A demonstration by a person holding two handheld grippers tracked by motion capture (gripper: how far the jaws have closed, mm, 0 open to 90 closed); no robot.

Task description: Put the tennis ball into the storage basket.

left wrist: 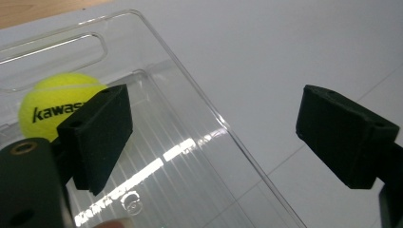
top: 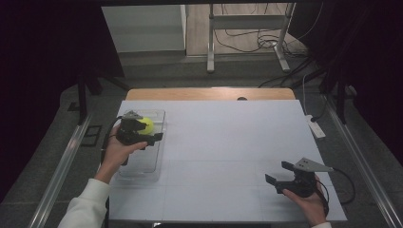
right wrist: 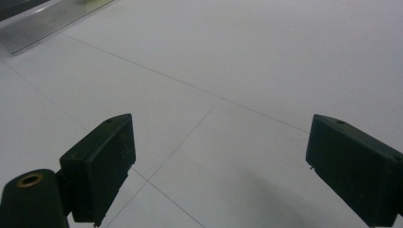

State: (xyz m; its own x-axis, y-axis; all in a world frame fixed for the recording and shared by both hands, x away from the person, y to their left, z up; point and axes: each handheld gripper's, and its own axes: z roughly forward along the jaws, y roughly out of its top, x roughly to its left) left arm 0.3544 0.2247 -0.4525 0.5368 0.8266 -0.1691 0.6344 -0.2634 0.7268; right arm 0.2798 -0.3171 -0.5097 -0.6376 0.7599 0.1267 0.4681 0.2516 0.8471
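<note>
A yellow-green tennis ball (top: 147, 125) (left wrist: 52, 102) lies inside a clear plastic bin (top: 142, 164) (left wrist: 190, 80) at the table's left side, near the bin's far end. My left gripper (top: 151, 134) (left wrist: 214, 137) hovers over the bin, just in front of the ball. It is open and grips nothing; its jaws straddle the bin's right wall, the ball peeking out behind one jaw. At the near right of the table my right gripper (top: 279, 173) (right wrist: 218, 166) is held low over the white surface, open, with nothing between its jaws.
The white table top (top: 223, 142) stretches between the two hands, a strip of wood (top: 209, 93) showing at its far edge. A white power strip (top: 315, 127) lies off the right edge. Metal stand legs and cables sit on the floor beyond.
</note>
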